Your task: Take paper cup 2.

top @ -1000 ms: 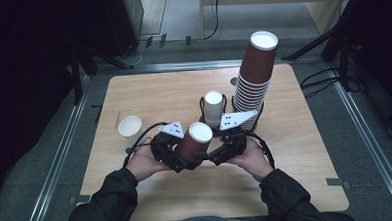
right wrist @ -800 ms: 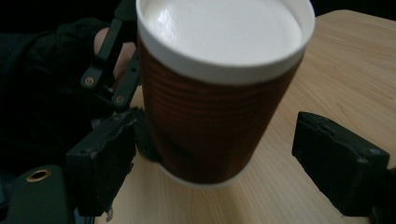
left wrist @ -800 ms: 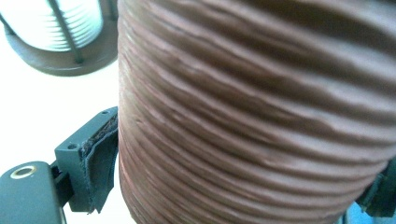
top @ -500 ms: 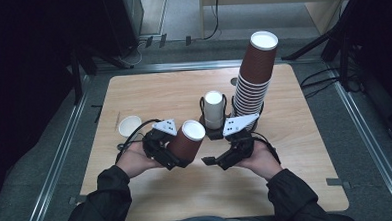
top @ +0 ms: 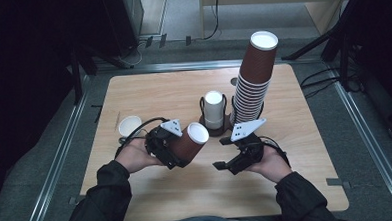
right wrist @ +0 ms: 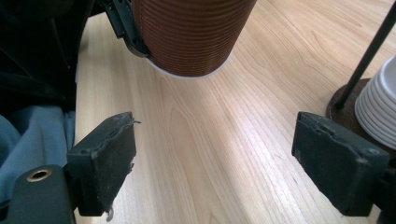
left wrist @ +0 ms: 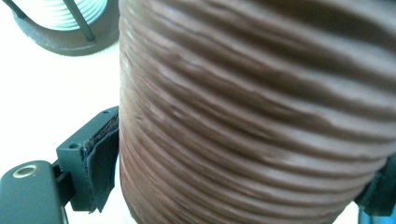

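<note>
A brown ribbed paper cup point(top: 189, 142) with a white lid is held tilted above the table, and my left gripper point(top: 171, 150) is shut on its side. Up close, the cup point(left wrist: 252, 116) spans the left gripper view, pressed by a black pad point(left wrist: 100, 163). My right gripper point(top: 225, 165) stands open just right of it, nothing between its pads point(right wrist: 105, 161). The same cup point(right wrist: 194, 35) hangs ahead of those jaws. A tall stack of brown cups point(top: 253, 83) rises at the back right. A stack of white lids point(top: 214, 109) sits in a dark wire holder point(top: 220, 129).
A single white lid point(top: 129, 126) lies on the wooden table point(top: 158, 92) at the left. The lid holder's base and rod point(right wrist: 359, 70) stand close on the right of the right gripper view. Metal rails border the table.
The two hands have drawn apart. My right gripper has let go of the cup and moved right and toward me, open. The left one keeps the cup and tilts it.
</note>
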### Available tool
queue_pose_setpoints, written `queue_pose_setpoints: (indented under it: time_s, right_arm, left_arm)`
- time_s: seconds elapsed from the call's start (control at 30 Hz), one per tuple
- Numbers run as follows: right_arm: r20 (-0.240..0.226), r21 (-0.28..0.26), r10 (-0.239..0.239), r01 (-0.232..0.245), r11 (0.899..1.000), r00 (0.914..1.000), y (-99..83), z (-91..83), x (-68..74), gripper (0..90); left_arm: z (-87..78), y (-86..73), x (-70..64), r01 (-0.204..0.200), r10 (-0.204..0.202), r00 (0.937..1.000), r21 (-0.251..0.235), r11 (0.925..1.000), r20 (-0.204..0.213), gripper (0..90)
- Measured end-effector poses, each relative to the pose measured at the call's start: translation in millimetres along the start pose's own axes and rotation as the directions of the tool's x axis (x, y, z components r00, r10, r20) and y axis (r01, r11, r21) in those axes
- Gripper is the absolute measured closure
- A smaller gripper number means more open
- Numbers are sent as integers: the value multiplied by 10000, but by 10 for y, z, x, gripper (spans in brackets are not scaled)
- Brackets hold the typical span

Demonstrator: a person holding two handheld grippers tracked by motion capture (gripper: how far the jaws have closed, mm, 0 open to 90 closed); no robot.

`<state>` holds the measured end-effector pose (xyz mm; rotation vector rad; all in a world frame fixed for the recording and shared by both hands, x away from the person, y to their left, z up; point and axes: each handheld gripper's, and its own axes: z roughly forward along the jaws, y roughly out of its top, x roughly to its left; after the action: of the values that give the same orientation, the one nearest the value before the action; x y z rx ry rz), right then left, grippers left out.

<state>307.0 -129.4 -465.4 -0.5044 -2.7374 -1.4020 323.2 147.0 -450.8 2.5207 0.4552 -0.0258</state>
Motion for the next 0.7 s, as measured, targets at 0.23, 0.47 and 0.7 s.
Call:
queue_pose_setpoints:
  time_s: [0.23, 0.47, 0.7]
  right_arm:
    - [124, 286, -121, 117, 9995, 9999, -29, 32, -3, 143]
    - [-151, 398, -346, 352, 9986, 9993, 6, 87, 6, 144]
    - [-322, 311, -463, 473, 9984, 9984, 18, 73, -18, 143]
  left_arm:
    - [66, 31, -1, -166, 168, 9999, 556, 9983, -27, 80]
    - [149, 55, -6, -327, 306, 9993, 1161, 9927, 190, 80]
    - [271, 85, -49, -655, 571, 9969, 1673, 9837, 544, 81]
